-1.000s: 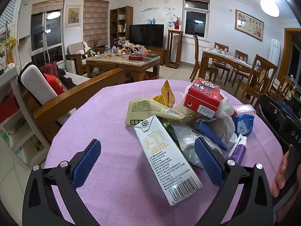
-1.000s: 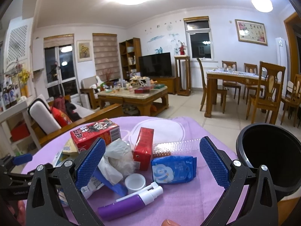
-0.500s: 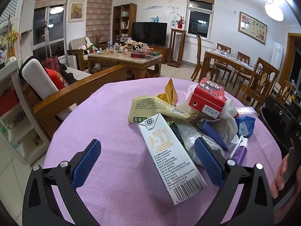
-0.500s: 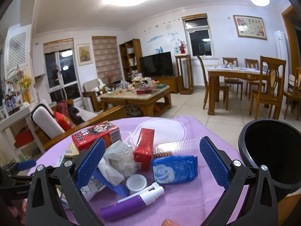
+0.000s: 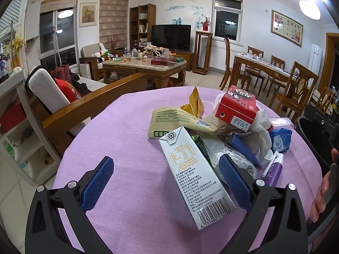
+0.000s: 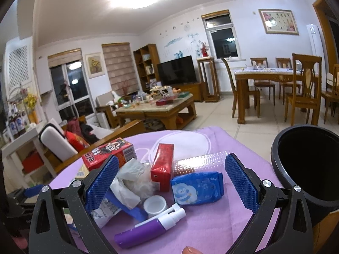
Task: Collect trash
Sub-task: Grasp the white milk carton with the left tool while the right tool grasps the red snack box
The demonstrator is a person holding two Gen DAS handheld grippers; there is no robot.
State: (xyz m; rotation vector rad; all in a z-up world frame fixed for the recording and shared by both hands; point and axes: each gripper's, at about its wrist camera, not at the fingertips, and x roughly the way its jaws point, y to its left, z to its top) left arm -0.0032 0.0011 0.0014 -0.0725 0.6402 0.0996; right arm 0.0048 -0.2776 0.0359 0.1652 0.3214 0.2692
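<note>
A heap of trash lies on the purple round table (image 5: 118, 148). In the left wrist view my left gripper (image 5: 166, 178) is open, with a white milk carton (image 5: 195, 177) lying between its fingers, untouched. Behind it are a yellow wrapper (image 5: 175, 120) and a red box (image 5: 237, 108). In the right wrist view my right gripper (image 6: 171, 183) is open above a blue wipes pack (image 6: 197, 187), a small red carton (image 6: 162, 167), crumpled tissue (image 6: 131, 177), a white cap (image 6: 155, 204) and a purple spray bottle (image 6: 148, 226). A black bin (image 6: 307, 165) stands at the right.
A wooden sofa arm (image 5: 91, 105) runs along the table's left side. A coffee table (image 5: 146, 65) and a dining table with chairs (image 5: 273, 69) stand further back. A clear plastic tray (image 6: 199, 160) lies behind the wipes pack.
Both grippers have stayed open and lifted or tilted slightly. The milk carton sits a little further right between the left fingers. The trash has not moved.
</note>
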